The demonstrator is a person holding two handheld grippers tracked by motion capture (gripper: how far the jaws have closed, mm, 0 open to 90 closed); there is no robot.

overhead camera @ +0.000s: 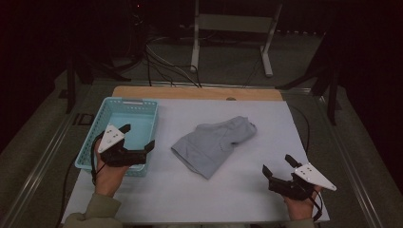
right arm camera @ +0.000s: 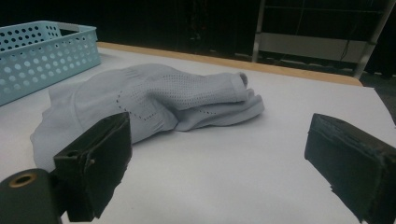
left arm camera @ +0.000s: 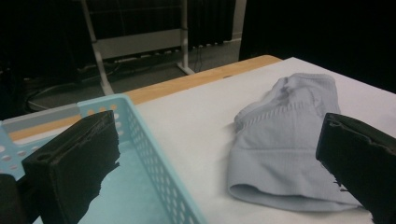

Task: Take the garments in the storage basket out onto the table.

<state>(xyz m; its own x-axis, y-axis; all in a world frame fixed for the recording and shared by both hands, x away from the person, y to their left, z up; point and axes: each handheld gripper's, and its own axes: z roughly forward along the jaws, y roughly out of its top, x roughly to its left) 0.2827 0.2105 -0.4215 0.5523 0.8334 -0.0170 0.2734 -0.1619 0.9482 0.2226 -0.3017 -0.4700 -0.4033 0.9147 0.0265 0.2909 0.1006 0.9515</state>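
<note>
Both grippers sit down at the near edge of the desk, jaws spread wide with nothing between them. Left gripper (overhead camera: pixel 139 136) hovers over the near end of the light blue basket (overhead camera: pixel 148 105) at the desk's left edge; right gripper (overhead camera: pixel 279 164) is by the near right corner, over bare white surface. Grey garment (overhead camera: pixel 215 142) lies crumpled around the middle of the desk, just right of the basket but not touching it, well apart from both grippers.

White-topped table (overhead camera: pixel 247 185); grey garment (overhead camera: pixel 214 142) mid-table; light-blue basket (overhead camera: pixel 97 124) at its left edge.
</note>
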